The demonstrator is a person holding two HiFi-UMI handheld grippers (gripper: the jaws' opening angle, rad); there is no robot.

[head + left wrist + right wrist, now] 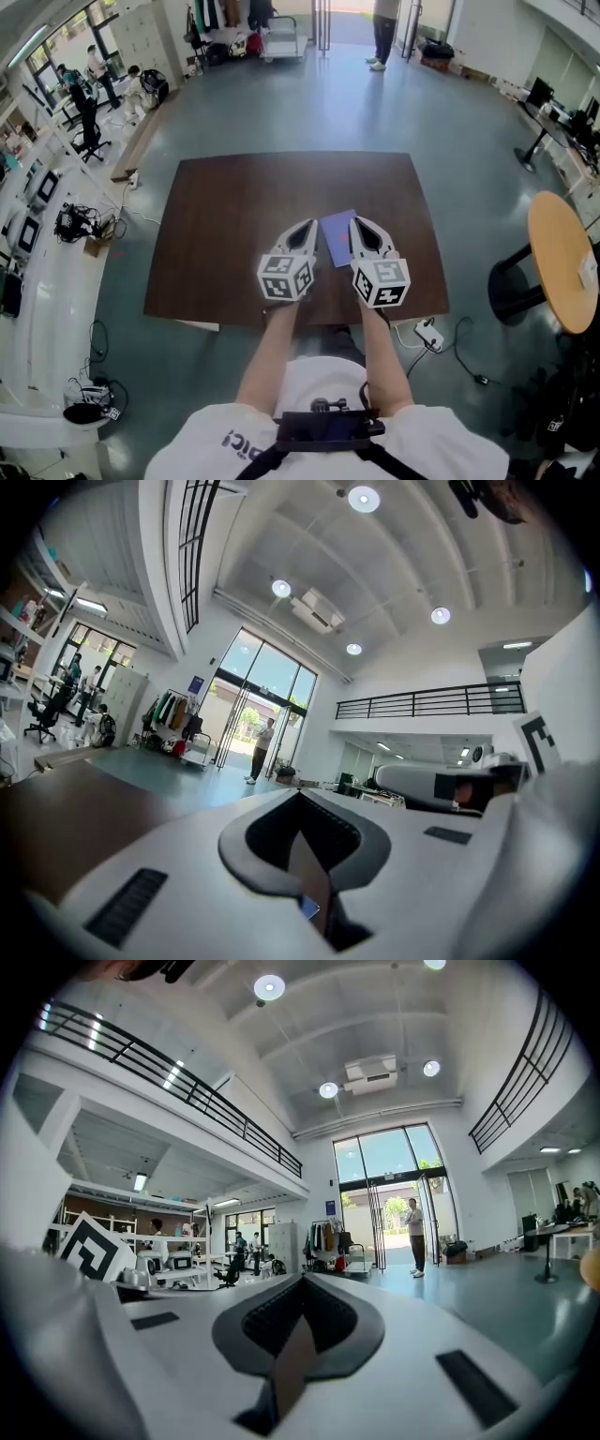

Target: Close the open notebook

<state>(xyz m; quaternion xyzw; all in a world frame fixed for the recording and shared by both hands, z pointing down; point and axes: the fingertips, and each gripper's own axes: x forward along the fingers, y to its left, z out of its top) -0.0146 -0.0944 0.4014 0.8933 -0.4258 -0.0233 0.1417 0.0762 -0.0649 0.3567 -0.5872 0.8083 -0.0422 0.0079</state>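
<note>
The desk (225, 244) is a broad slab of dark brown wood with a smooth matt top and gently curved edges. It stands on a glossy grey-green floor (450, 122).

The notebook (336, 239) lies flat on the desk's near half, between the two hand-held grippers. It is a thin rectangle with one plain purple-blue cover facing up, and it looks closed.

The left hand-held gripper (305, 232) and the right hand-held gripper (362, 230) are both smooth white plastic. Each tapers to a point and carries a cube of black-and-white square markers at its rear.

In the left gripper view, the left hand-held gripper (302, 808) has its dark ribbed pads drawn together, leaving only a thin slit. The right hand-held gripper (302, 1290) looks the same in the right gripper view, with its pads closed on nothing.

The right hand-held gripper covers the notebook's right edge and near right corner, so its full width is hidden, and I cannot tell which side the spine is on. The marker cubes hide the person's hands. A round wooden table (562, 262) is cut off at the right edge of the head view.

The notebook's long axis runs away from the person, with its far end leaning slightly left.
</note>
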